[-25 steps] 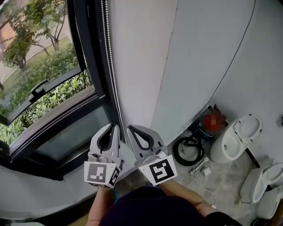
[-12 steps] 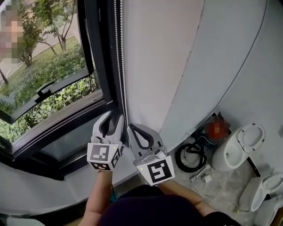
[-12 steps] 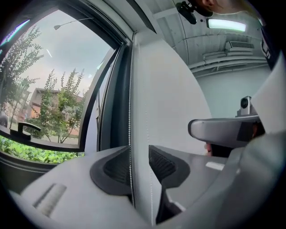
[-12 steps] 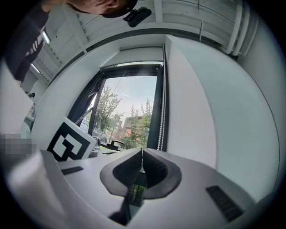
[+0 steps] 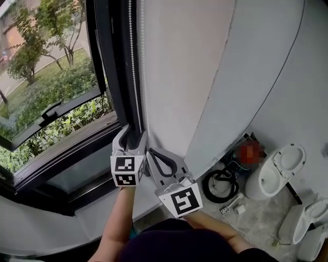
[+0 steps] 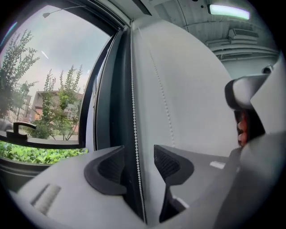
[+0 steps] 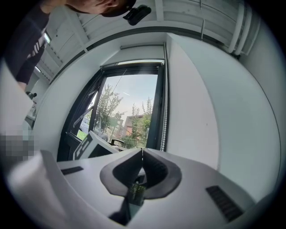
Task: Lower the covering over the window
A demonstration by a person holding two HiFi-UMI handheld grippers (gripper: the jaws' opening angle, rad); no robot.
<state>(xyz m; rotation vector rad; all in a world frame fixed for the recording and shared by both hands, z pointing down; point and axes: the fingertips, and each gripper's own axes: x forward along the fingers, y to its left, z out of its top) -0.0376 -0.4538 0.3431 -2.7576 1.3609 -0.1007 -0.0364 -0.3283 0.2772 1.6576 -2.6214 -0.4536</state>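
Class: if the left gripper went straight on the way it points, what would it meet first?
The bead chain, already hanging between the jaws of the left gripper, which have just been opening; behind it, probably the window frame, though depth is unclear.

You're lit by daylight from the window (image 5: 51, 77); a ceiling lamp (image 6: 229, 11) glows too. Your gripper views bend strongly, with dark corners.

The head view looks steeply down on the window (image 5: 51, 97) and floor (image 5: 256, 215). Both gripper views face that window from close by, sharing its chain (image 5: 134, 77).
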